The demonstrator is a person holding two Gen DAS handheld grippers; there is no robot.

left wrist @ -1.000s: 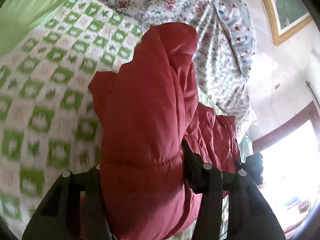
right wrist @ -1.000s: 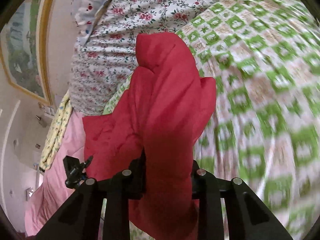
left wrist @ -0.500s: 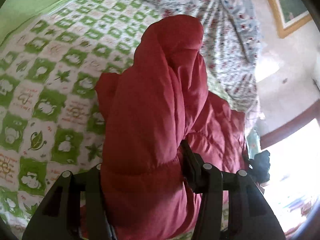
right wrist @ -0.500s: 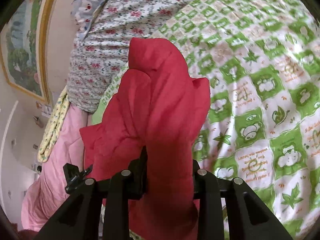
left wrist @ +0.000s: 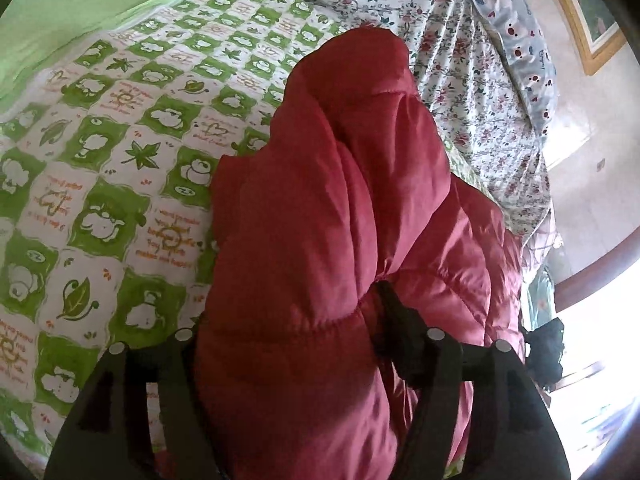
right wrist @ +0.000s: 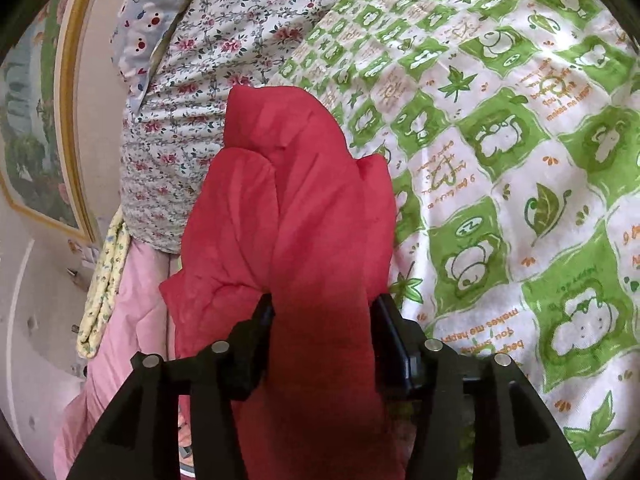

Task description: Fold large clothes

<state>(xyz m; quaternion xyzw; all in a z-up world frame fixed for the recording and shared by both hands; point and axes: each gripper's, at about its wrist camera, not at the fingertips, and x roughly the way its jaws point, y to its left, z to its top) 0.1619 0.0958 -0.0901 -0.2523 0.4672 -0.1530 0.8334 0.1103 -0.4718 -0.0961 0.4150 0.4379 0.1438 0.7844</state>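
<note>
- My left tongs [left wrist: 288,320] straddle a thick bundle of the red puffer jacket [left wrist: 320,208]; their jaws have just been opening, and the padded cloth still fills the gap between them. Whether the pads still press on it I cannot tell, since the left finger is buried behind the fabric.
- My right tongs [right wrist: 322,320] have also just been opening, with a narrower roll of the same red jacket [right wrist: 296,200] between the black fingers [right wrist: 390,328]. The cloth touches both pads, but I cannot tell if it is still pinched.
- The jacket is quilted and puffy, with a slight sheen, stitched seams and soft rounded bulges. It lies heaped in a long ridge on the bed, running away from both cameras.
- Under it is a bedspread [left wrist: 120,184] of smooth cotton, printed with green and white squares, leaves and cartoon animals.
- Beyond lies a floral quilt [left wrist: 460,80], crumpled in folds, and a plain green cloth [left wrist: 80,12] at the far left.
- A pink blanket [right wrist: 120,320] hangs at the bed's edge in the right view.
</note>
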